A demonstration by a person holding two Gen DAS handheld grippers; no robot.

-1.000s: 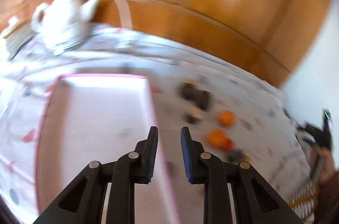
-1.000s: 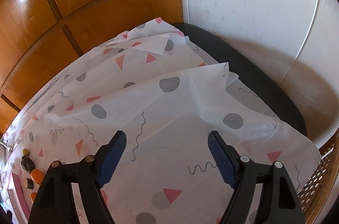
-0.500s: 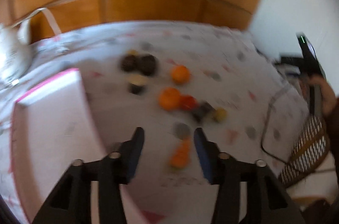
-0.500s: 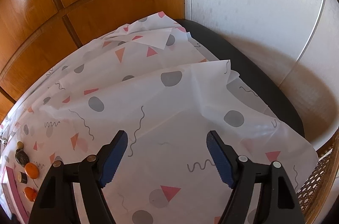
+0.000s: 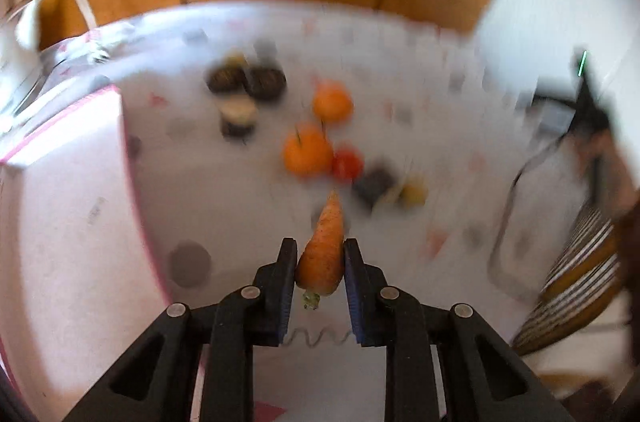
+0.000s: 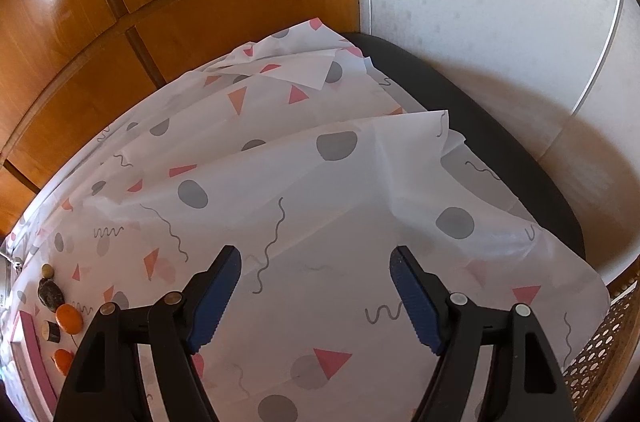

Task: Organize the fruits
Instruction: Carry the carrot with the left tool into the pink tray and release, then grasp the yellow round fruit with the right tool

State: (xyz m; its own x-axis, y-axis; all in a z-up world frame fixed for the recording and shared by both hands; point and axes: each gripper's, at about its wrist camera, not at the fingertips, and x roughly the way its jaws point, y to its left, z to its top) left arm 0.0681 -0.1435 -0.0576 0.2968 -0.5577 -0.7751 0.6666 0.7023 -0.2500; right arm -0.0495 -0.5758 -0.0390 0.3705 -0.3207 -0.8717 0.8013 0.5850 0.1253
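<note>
My left gripper (image 5: 320, 254) is shut on an orange carrot (image 5: 324, 250), tip pointing away. Beyond it on the patterned cloth lie two oranges (image 5: 307, 151) (image 5: 332, 102), a small red fruit (image 5: 347, 163), a dark piece (image 5: 374, 184), a yellow fruit (image 5: 414, 193) and several dark brown fruits (image 5: 248, 82). A white tray with a pink rim (image 5: 60, 222) lies to the left. My right gripper (image 6: 316, 294) is open and empty over bare cloth; the fruits show small at its far left, with an orange (image 6: 69, 316).
A white teapot-like object (image 5: 24, 26) stands at the back left. Wooden panels (image 6: 160, 2) and a white wall (image 6: 500, 2) back the table. A wicker chair (image 5: 576, 286) stands at the right. The cloth is folded and rumpled (image 6: 320, 94) over a dark table edge.
My left gripper swung right from over the tray to the fruits, came down on the carrot and shut on it. The right gripper drifted slightly and stayed open.
</note>
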